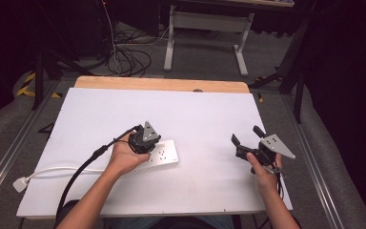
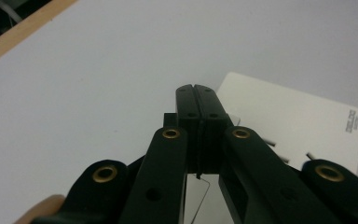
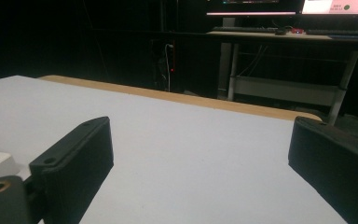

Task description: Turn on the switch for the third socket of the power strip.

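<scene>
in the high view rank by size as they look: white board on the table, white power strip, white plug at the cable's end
1. white board, largest by far
2. power strip
3. plug, smallest

There is little here to read. The white power strip (image 2: 303,126) lying on the tabletop (image 2: 98,93) carries a small dark printed mark near one corner, seen in the left gripper view, but the letters are too small and blurred to make out. Nothing else in sight bears legible writing.
</scene>
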The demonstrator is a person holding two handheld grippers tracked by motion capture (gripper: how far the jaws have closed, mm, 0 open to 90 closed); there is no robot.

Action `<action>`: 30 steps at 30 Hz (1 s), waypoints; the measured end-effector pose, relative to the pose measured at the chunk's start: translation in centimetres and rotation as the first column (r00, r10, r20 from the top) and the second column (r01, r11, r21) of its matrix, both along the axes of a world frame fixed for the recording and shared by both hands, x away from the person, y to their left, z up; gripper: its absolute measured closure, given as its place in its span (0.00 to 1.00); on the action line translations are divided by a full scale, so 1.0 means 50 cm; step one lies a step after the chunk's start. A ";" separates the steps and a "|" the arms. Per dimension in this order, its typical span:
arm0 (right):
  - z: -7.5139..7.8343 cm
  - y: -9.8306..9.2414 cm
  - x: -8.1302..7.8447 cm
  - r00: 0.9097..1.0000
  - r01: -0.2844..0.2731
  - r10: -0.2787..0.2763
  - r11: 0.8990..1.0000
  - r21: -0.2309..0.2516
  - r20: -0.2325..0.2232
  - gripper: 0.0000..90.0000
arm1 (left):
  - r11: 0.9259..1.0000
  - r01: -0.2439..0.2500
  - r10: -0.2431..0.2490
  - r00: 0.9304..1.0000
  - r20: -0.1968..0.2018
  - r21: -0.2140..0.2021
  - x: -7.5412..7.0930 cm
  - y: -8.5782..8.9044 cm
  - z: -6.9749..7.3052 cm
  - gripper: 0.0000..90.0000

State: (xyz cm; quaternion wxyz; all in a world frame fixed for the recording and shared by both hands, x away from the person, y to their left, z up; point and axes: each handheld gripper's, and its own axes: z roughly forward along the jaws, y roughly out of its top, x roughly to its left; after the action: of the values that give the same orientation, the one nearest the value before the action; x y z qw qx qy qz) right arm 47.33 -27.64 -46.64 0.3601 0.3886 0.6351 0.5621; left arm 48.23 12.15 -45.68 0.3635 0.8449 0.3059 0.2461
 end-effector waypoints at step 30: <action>0.000 0.000 0.000 1.000 0.003 -0.003 1.000 -0.002 -0.001 0.08 | 0.950 -0.154 0.218 0.950 0.222 -0.272 -0.013 0.074 0.038 0.89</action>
State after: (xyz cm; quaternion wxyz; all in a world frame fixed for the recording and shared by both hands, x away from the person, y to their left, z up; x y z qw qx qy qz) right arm 47.35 -27.65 -46.65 0.3610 0.3895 0.6353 0.5607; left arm 47.57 15.88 -43.78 0.4779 0.7215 0.3654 0.3428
